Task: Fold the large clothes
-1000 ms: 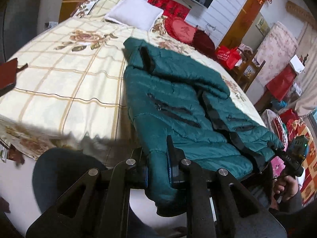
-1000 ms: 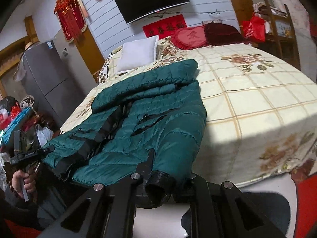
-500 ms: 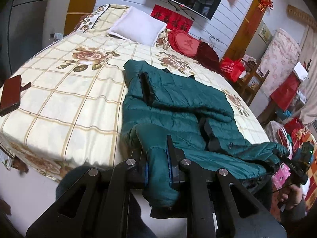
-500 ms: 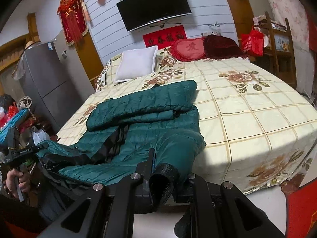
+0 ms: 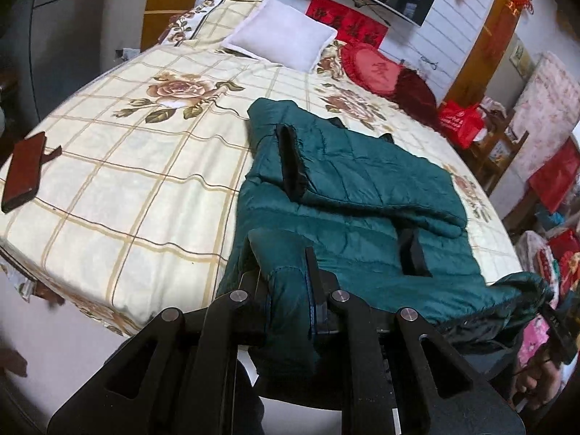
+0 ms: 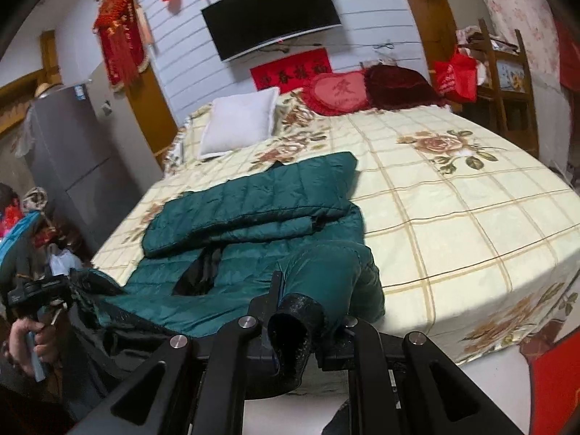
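Note:
A dark green puffer jacket (image 5: 355, 188) lies on the checked floral bedspread (image 5: 137, 166), its top part folded over itself. My left gripper (image 5: 286, 279) is shut on one corner of the hem, lifted off the foot of the bed. My right gripper (image 6: 304, 308) is shut on the other hem corner, where the black lining rolls outward. The jacket (image 6: 253, 206) sags between the two grips. Each view shows the other gripper at its edge: the right gripper (image 5: 554, 322) and the left gripper (image 6: 32, 293), each in a hand.
A white pillow (image 5: 282, 36), a red heart cushion (image 5: 377, 69) and a dark red cushion (image 6: 398, 87) sit at the head of the bed. A brown case (image 5: 25, 170) lies on the bedspread's left side. A grey fridge (image 6: 72, 152) and a wooden shelf (image 6: 507, 72) flank the bed.
Both grippers have carried the hem up and toward the head of the bed. The jacket's lower part has lifted off the bed edge and bunched, hiding the zip pockets.

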The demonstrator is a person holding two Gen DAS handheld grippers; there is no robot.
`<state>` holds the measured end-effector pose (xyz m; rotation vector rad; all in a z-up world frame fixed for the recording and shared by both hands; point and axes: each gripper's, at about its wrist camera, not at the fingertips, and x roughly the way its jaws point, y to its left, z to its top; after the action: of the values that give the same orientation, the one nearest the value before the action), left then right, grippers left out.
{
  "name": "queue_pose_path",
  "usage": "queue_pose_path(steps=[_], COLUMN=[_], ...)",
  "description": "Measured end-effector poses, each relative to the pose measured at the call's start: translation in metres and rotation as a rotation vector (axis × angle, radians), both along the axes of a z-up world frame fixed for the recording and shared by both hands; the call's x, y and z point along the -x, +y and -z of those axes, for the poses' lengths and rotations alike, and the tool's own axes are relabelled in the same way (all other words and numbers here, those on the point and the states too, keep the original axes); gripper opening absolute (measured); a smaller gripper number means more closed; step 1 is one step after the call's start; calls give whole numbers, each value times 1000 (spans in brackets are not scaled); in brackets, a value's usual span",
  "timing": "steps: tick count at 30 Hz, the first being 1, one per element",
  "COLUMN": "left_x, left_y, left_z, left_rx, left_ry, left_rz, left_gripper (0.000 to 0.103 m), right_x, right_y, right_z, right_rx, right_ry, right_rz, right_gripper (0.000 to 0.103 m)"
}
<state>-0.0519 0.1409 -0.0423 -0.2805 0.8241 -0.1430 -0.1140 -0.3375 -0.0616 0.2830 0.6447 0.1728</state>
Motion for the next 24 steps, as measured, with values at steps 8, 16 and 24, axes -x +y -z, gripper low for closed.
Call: queue_pose_path(steps=[8,16,24], left_x=[-10,-12,-13], left_y=[-2,-2,-2], left_z=[2,6,9], left_rx=[-20,-25,-30], left_ry=[22,30,37], left_rz=[-21,-27,-27], left_gripper=[13,13,13], right_x=[-19,-24,-19], right_y=[11,10,12], right_z=[-1,2,1], right_rx=[95,82,78], right_ry=[16,33,13], right_rz=[16,29,29], right_gripper=[12,12,12])
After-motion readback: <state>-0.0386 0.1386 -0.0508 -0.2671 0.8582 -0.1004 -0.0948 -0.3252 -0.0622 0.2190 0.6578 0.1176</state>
